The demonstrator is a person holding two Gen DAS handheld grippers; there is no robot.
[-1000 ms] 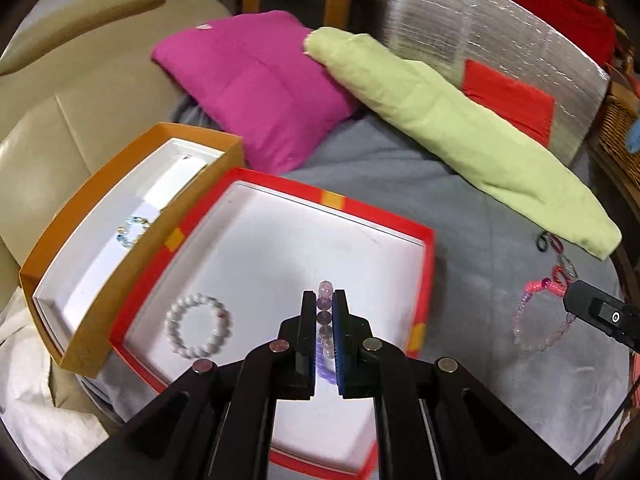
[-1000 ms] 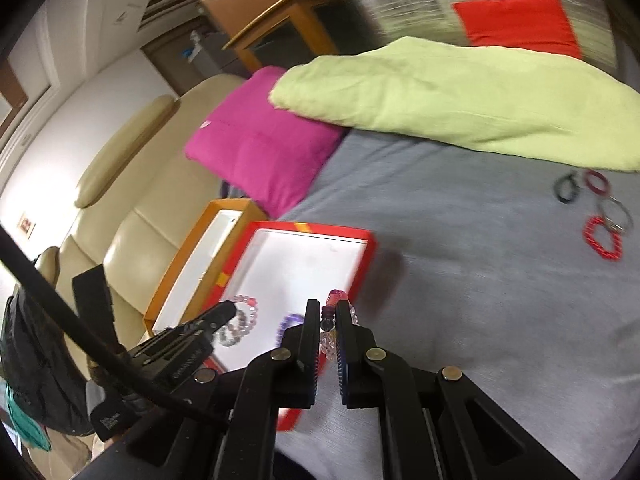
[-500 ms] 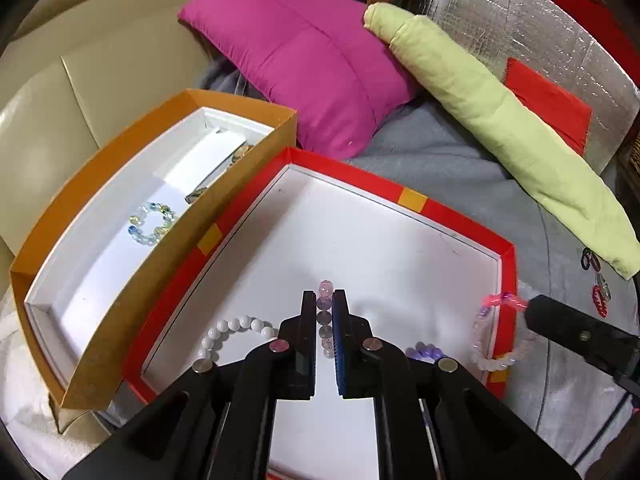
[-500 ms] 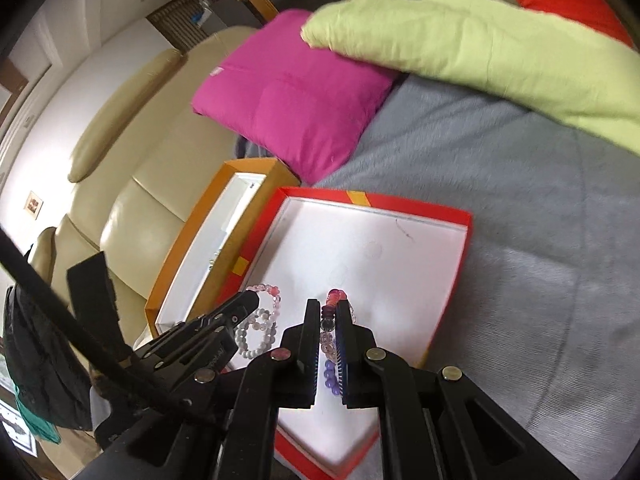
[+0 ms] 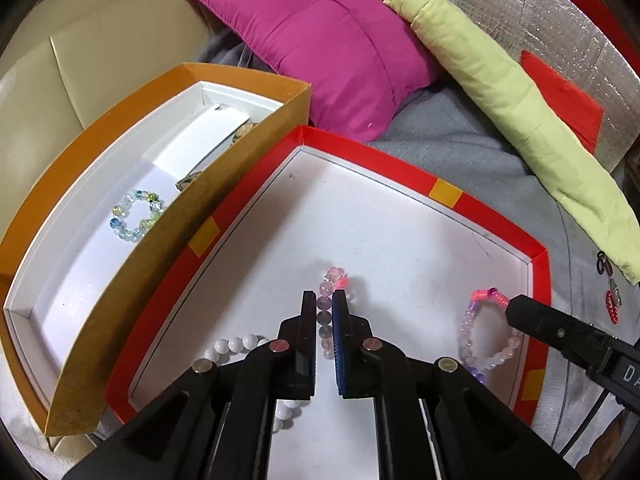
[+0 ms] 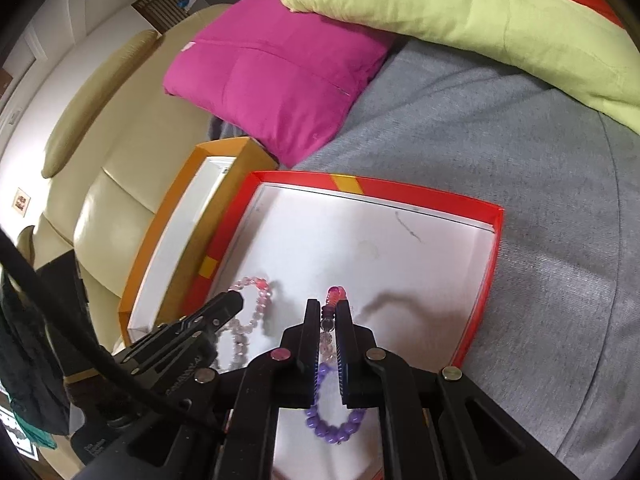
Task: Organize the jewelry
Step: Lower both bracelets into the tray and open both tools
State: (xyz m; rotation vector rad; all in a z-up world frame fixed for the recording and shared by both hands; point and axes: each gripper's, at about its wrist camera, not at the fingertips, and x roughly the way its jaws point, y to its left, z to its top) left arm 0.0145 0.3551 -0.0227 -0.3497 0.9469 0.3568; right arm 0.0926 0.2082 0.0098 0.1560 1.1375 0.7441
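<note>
Holding a bead bracelet in each tool, I have both hanging over the red tray (image 5: 444, 194), which I take as my landmark. My left tool (image 5: 324, 306) is pressed together on a pink and lilac bracelet (image 5: 330, 280) above the middle of the tray's white floor. My right tool (image 6: 330, 316) pinches a pink, clear and purple bracelet (image 6: 334, 424) above the tray's right side, close inside its right wall, with the purple loop dangling below the tool.

The risks as I judge them:

- Both grips sit on round, smooth beads. A bead can squirt sideways out of the pinch and the bracelet drops early, perhaps bouncing over the low wall onto the grey bed cover (image 6: 520, 128).
- The right bracelet hangs near the tray's right wall. If I let go while drifting outward, part of the loop may drape over the wall.
- A white bead bracelet (image 5: 236, 346) lies in the tray's near left part, partly under my left tool. Lowering there could snag it or pile one piece on another, which defeats the sorting.
- My two tools are near each other over the tray. Swinging loops could tangle if I release both together.
- The orange box (image 5: 240, 76), touching the tray's left wall, already holds a blue-green bracelet (image 5: 136, 216). Nudging the tray could jolt it.
</note>
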